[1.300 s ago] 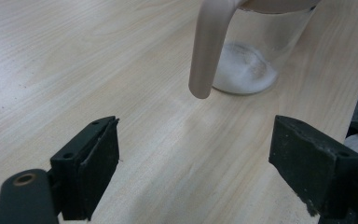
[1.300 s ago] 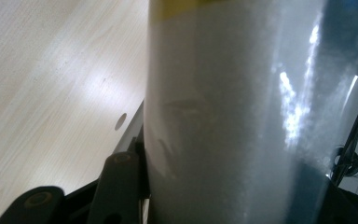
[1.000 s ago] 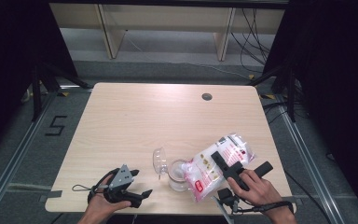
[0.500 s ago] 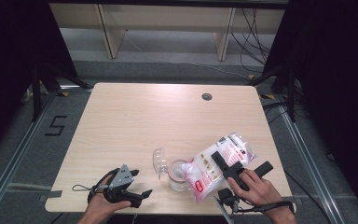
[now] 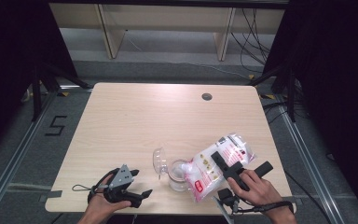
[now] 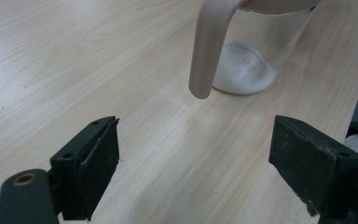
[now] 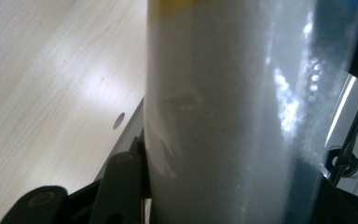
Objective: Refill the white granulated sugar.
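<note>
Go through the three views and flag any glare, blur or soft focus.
High view: evenly lit, table sharp, surroundings dark. Left gripper view: jaws sharp, the glass jar and its handle slightly soft, pale sheen on the wood. Right gripper view: the bag pressed close to the lens is blurred, with bright specks of glare on its plastic and a light patch on the tabletop.

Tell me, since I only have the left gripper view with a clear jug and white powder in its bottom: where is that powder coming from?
Observer: The high view shows a plastic bag of white powder tipped over the jug.
Operator: What is holding the bag?
Observer: The right gripper is shut on it.
Operator: Is my left gripper touching the jug?
Observer: No, the left gripper sits open near the table's front edge, apart from the jug.
</note>
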